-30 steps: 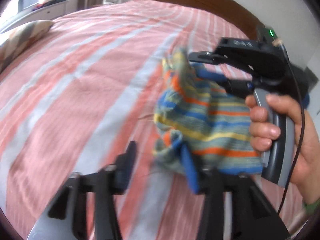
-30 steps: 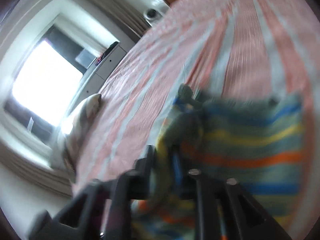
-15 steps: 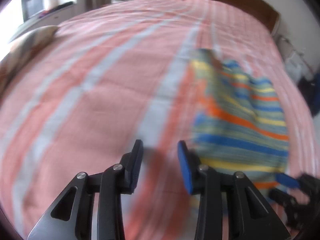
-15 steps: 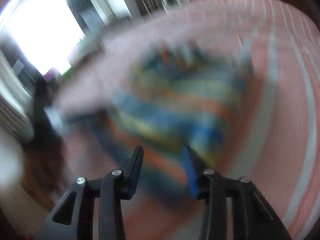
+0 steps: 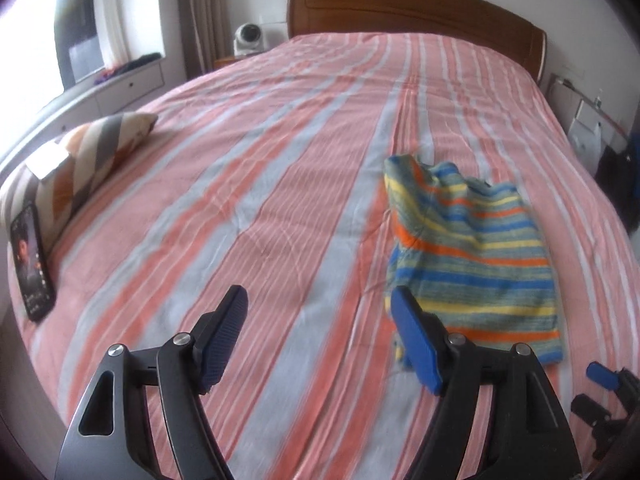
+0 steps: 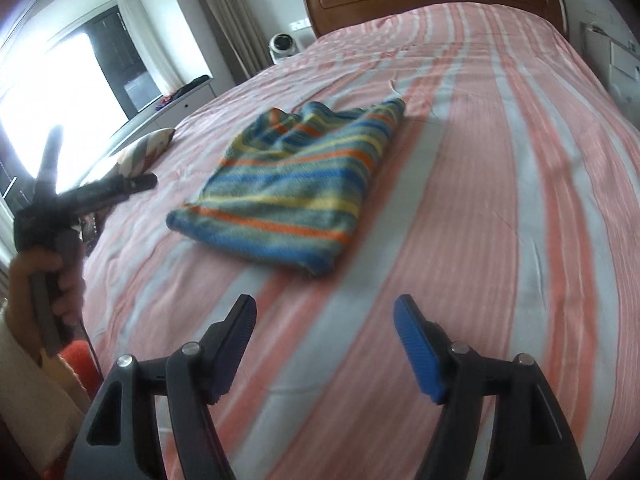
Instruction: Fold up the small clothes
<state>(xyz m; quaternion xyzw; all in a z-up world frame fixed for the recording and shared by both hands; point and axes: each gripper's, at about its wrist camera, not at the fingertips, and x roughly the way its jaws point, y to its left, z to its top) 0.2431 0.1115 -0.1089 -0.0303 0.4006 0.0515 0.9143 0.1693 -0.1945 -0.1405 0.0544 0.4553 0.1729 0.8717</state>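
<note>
A small striped knit garment (image 5: 472, 248), blue, yellow, orange and green, lies folded on the pink-and-grey striped bed (image 5: 280, 184). It also shows in the right wrist view (image 6: 292, 188), ahead and left of centre. My left gripper (image 5: 320, 336) is open and empty, just left of the garment's near edge. My right gripper (image 6: 324, 344) is open and empty, above the bedspread short of the garment. The left gripper also shows at the left edge of the right wrist view (image 6: 100, 192), held in a hand.
A striped pillow (image 5: 80, 160) and a phone (image 5: 32, 260) lie at the bed's left edge. A wooden headboard (image 5: 420, 4) stands at the far end. A white fan (image 5: 248, 38) and a window bench (image 5: 112, 80) are beyond the bed's left side.
Both grippers have let go of the garment and opened. It now lies folded on the bed. Both grippers have pulled back from it.
</note>
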